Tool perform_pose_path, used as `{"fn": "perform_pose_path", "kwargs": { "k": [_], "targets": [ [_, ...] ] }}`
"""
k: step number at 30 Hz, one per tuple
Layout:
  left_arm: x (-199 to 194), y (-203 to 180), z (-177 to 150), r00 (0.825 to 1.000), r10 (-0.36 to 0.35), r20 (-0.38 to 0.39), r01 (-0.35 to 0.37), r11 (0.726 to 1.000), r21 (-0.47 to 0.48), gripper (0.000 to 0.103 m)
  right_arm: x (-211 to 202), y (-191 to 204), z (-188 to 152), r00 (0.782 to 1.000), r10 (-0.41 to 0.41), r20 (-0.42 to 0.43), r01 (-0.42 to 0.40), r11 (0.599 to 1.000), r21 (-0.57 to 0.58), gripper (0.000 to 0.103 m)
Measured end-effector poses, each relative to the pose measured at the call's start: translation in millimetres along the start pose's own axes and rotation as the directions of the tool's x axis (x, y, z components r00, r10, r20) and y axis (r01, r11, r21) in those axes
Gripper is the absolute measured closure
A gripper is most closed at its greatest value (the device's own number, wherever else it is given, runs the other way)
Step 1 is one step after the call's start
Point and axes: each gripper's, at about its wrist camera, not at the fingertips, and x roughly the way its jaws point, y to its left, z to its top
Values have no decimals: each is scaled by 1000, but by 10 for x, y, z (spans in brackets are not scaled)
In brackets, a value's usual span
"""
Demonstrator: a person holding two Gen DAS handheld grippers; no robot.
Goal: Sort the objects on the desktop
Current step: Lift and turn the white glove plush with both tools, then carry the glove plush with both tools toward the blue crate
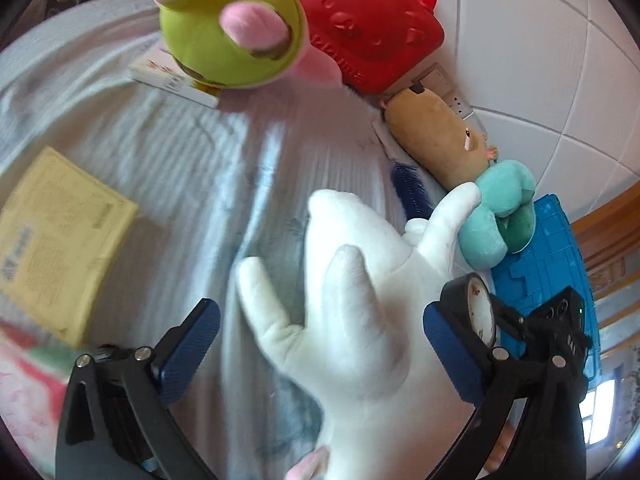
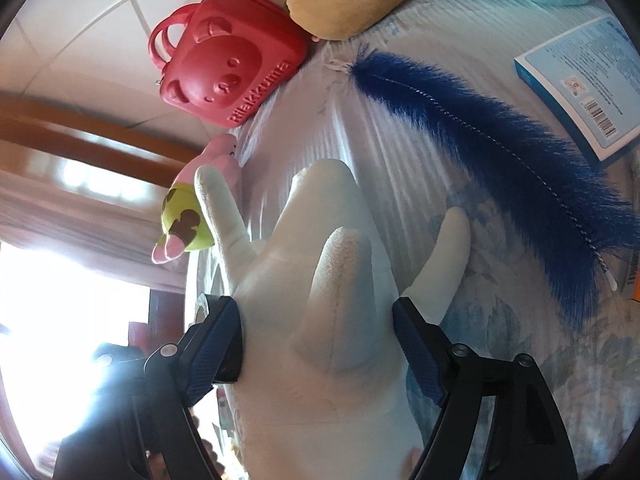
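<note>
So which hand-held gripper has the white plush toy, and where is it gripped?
The right hand-held gripper is shut on the white plush toy, clamping its body. The left hand-held gripper is open around it.

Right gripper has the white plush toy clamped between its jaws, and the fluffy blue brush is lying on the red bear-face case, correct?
Not quite. The right gripper does clamp the white plush toy, but the fluffy blue brush lies on the pale striped cloth, apart from the red bear-face case, which stands against the wall. The right wrist view shows it.
</note>
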Motion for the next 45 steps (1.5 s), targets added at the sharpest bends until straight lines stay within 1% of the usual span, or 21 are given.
{"fn": "perform_pose_path", "kwargs": {
  "k": [1,3,4,5,6,7,8,15,21,24,26,28,30,32,35,36,37,39,41,44,45],
  "targets": [
    [34,-4,11,1000,8,-2,-8,1000,-4,2,-4,1,-5,1000,1,3,-1,1000,-4,23],
    [137,-17,50,1000,2,-30,-2,1000,5,20,-8,1,-17,1000,2,9,-2,1000,-5,23],
    [182,-25,62,999,-12,-44,12,1000,-2,34,-13,6,-24,1000,-4,16,4,1000,-6,24],
    [186,-43,71,999,-36,-40,36,999,-15,58,-14,8,-30,1000,-12,19,13,1000,-7,27],
    [168,-106,77,999,-45,-30,45,999,3,66,-20,0,-34,1000,-12,16,12,1000,-14,31],
    [147,-193,70,1000,-4,-19,5,999,43,72,-25,-10,-34,1000,-17,25,17,1000,-9,44],
    [137,-281,57,999,32,-13,-31,995,94,77,-30,-25,-30,999,-29,27,29,1000,-5,48],
    [113,-335,-34,999,54,4,-54,984,169,80,28,13,21,998,-57,30,59,996,-63,52],
    [88,-356,-63,999,52,16,-54,980,193,81,91,-63,77,1000,-1,26,2,999,-38,54],
    [-21,-376,-73,999,27,38,-35,978,208,82,-64,294,-13,995,-82,62,94,970,-223,64],
    [-133,-421,-74,998,-14,63,1,978,211,82,-185,547,-86,983,-137,122,170,928,-331,69],
    [-318,-530,-51,991,-70,111,41,968,246,82,-402,839,-171,968,-136,209,217,875,-433,69],
    [-572,-712,17,978,-121,171,66,952,299,82,-629,1047,-216,957,-100,271,227,841,-492,70],
    [-877,-934,82,956,-183,232,88,926,366,82,-954,1253,-231,942,-11,335,200,821,-535,72],
    [-1336,-1307,86,906,-278,320,82,855,512,82,-1389,1447,-314,909,111,401,154,805,-573,72],
    [-1368,-1425,137,905,-270,328,57,842,536,82,-1547,1529,-354,889,152,431,155,786,-598,72],
    [-1320,-1494,223,918,-247,311,49,848,527,82,-1579,1577,-341,886,137,443,180,779,-601,72],
    [-1273,-1560,323,924,-231,303,43,854,519,82,-1520,1644,-181,894,77,441,209,799,-564,73],
    [-1309,-1680,347,918,-258,302,59,841,538,82,-1559,1609,-84,895,79,439,189,825,-533,74],
    [-1350,-1912,311,913,-280,297,61,813,579,82,-1780,1628,-150,865,96,492,211,821,-531,74],
    [-1408,-2010,307,903,-308,299,76,801,594,82,-1840,1651,-141,857,92,508,220,825,-521,74]
  ]
}}
